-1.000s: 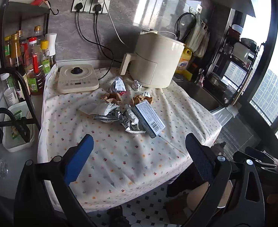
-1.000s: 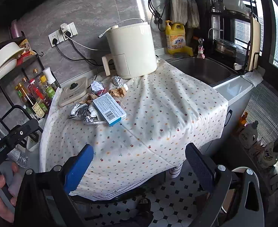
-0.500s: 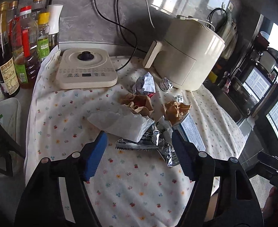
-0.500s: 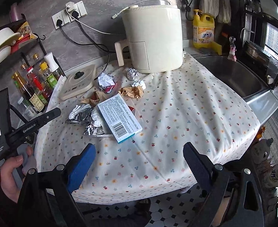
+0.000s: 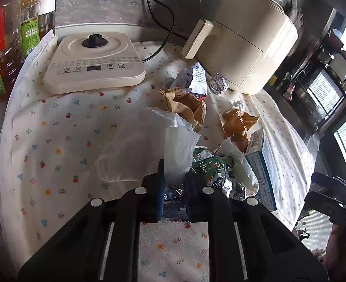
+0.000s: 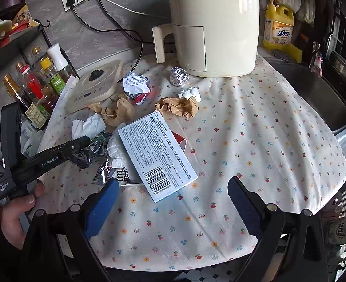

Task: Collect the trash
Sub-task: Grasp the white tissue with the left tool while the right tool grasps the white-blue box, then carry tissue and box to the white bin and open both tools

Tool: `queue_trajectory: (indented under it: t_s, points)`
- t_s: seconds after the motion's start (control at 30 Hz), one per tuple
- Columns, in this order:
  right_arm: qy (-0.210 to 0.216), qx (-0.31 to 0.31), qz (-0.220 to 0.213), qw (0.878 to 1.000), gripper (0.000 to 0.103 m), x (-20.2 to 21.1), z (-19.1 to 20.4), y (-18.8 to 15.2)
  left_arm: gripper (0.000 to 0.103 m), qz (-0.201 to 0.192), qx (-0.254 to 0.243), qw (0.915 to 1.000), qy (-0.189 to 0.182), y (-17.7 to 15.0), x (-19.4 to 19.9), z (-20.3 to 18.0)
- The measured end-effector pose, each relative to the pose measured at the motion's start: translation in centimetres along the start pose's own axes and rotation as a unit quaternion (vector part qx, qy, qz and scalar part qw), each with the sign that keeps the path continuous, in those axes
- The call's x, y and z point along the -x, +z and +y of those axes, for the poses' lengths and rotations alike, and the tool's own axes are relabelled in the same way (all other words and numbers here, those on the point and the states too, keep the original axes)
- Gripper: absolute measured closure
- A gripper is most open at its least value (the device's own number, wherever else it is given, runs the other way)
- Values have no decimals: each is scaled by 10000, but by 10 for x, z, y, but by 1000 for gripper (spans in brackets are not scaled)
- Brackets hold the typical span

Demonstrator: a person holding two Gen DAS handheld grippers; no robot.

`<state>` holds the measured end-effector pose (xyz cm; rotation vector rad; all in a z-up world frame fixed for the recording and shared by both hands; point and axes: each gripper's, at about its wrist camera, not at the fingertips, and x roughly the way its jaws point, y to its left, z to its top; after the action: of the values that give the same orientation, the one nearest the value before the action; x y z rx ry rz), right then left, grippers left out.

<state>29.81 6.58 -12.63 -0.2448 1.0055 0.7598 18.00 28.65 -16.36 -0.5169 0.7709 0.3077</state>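
A trash pile lies on the flowered tablecloth (image 5: 62, 141): a white plastic bag (image 5: 144, 145), a silver foil wrapper (image 5: 208, 166), two crumpled brown papers (image 5: 187, 105), a blue-white box (image 6: 158, 155), a foil ball (image 6: 178, 76) and a printed paper wad (image 6: 134, 84). My left gripper (image 5: 174, 188) is shut on the edge of the white plastic bag together with the foil wrapper. In the right wrist view the left gripper (image 6: 85, 145) reaches into the pile from the left. My right gripper (image 6: 170, 202) is open and empty, just in front of the box.
A cream air fryer (image 6: 215, 23) stands at the back, an induction cooker (image 5: 93, 61) at the back left, sauce bottles (image 6: 36, 89) on the left. A sink (image 6: 314, 98) lies to the right. A small white brick (image 6: 190, 94) sits near the fryer.
My left gripper moved forward and down into the pile and closed on the white bag and wrapper. My right gripper moved closer to the box and stays open.
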Motion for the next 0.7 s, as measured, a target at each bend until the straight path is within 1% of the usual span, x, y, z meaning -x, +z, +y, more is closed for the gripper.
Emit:
queue_trajectory:
  t_s: [0.07, 0.13, 0.23, 0.47, 0.53, 0.57, 0.7]
  points:
    - [8, 86, 109, 9999, 12, -12, 4, 4, 95, -30, 26, 10000, -44, 2, 3, 4]
    - [5, 184, 209, 9996, 11, -23, 7, 8, 96, -144, 51, 9999, -28, 3, 12, 8]
    - [-44, 338, 311, 9989, 8, -37, 15, 14, 96, -337, 108, 9994, 19, 5, 26, 15]
    - [-136, 612, 592, 9963, 8, -66, 22, 21, 96, -705, 263, 9971, 118, 16, 53, 26]
    - [-33, 606, 728, 9955, 20, -73, 21, 22, 95, -759, 276, 9967, 98, 19, 58, 27]
    - [54, 555, 820, 9951, 29, -76, 19, 23, 95, -783, 269, 9965, 102, 21, 59, 26]
    - [241, 373, 584, 9973, 33, -59, 11, 28, 95, -884, 209, 9958, 126, 27, 64, 16]
